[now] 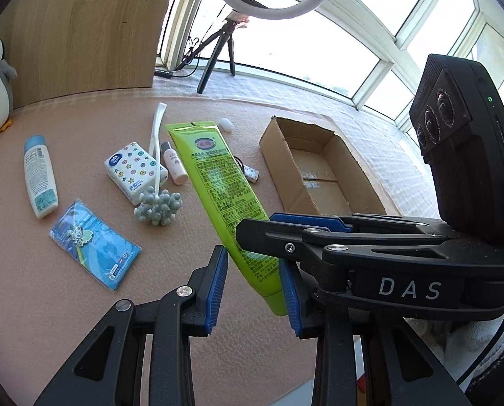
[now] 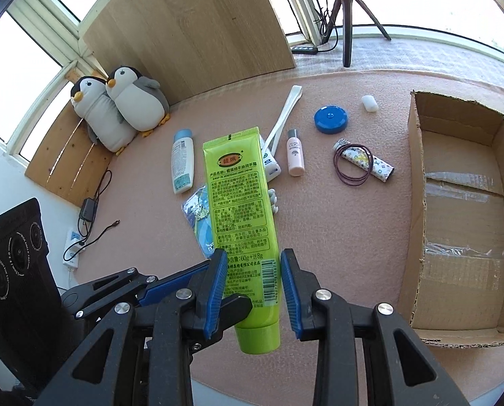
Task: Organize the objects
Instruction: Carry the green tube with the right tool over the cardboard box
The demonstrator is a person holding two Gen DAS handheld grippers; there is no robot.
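Observation:
A lime-green hand cream tube [image 1: 214,176] [image 2: 238,196] hangs in the air above the pink mat, cap end toward the cameras. My left gripper [image 1: 253,287] is closed to the tube's width near the cap, with the tube lying slantwise between its blue pads. My right gripper [image 2: 253,291] clamps the same lower part across its edges; in the left wrist view the right gripper [image 1: 255,226] comes in from the right and crosses the tube. An open, empty cardboard box [image 1: 319,142] [image 2: 417,176] lies on the mat to the right.
On the mat lie a white bottle [image 1: 39,176], a tissue pack [image 1: 133,169], a blue packet [image 1: 94,243], a knobbed brush [image 1: 159,203], a pink bottle [image 2: 295,155], a blue lid [image 2: 330,120] and a patterned lighter with hair bands [image 2: 366,160]. Plush penguins [image 2: 123,108] sit far left; a tripod [image 1: 218,50] stands behind.

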